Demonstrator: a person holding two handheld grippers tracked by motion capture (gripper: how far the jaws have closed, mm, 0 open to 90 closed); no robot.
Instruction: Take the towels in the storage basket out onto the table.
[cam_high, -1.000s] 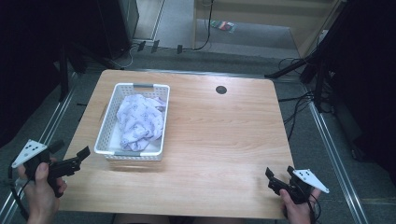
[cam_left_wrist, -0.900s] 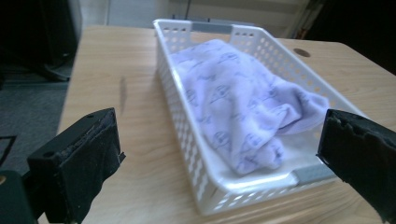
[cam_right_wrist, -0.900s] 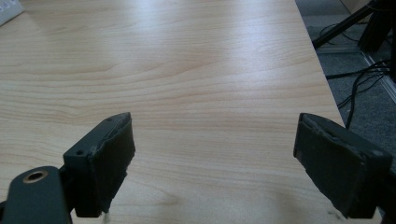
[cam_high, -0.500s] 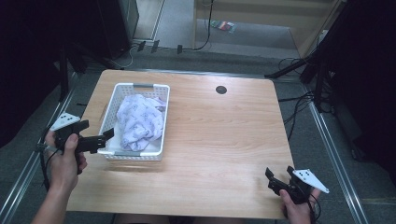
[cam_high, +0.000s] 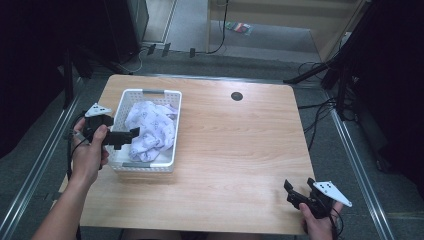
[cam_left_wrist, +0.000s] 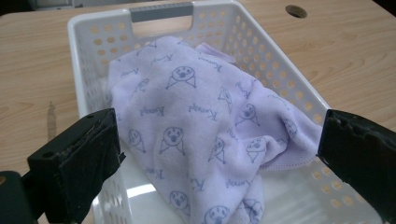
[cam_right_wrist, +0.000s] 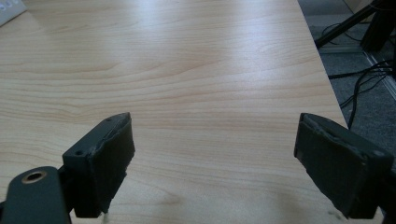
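Here, a wooden table (cam_high: 235, 145) is seen from above, with a white perforated basket (cam_high: 150, 165) standing on its left half. The basket is an oblong whose long axis runs from the person's side toward the far edge, its grey handle (cam_high: 153, 92) at the far short end. Inside lies a crumpled pale lilac cloth (cam_high: 152, 127) printed with small dog faces; its bulk stretches along the basket's length, bunched toward the right wall.

The left gripper (cam_high: 131, 136), held in the person's left hand (cam_high: 90, 150), reaches in over the basket's left wall, pointing to the right at the cloth. Its jaws are spread wide with the cloth between them, not yet pinched. The right gripper (cam_high: 295, 189) sits near the table's near right corner, well apart from the basket, jaws also spread, holding nothing.

The left gripper view looks along the basket toward its grey handle (cam_left_wrist: 161, 11) and shows what the high view cannot: the printed faces and lettering on the cloth (cam_left_wrist: 201, 126), the round holes in the basket wall (cam_left_wrist: 275, 70), and a fold of cloth draped near the right jaw. The right gripper view shows bare wood grain (cam_right_wrist: 187, 79) between its parted jaws, and dark cables (cam_right_wrist: 364, 84) on the floor beyond the table edge.
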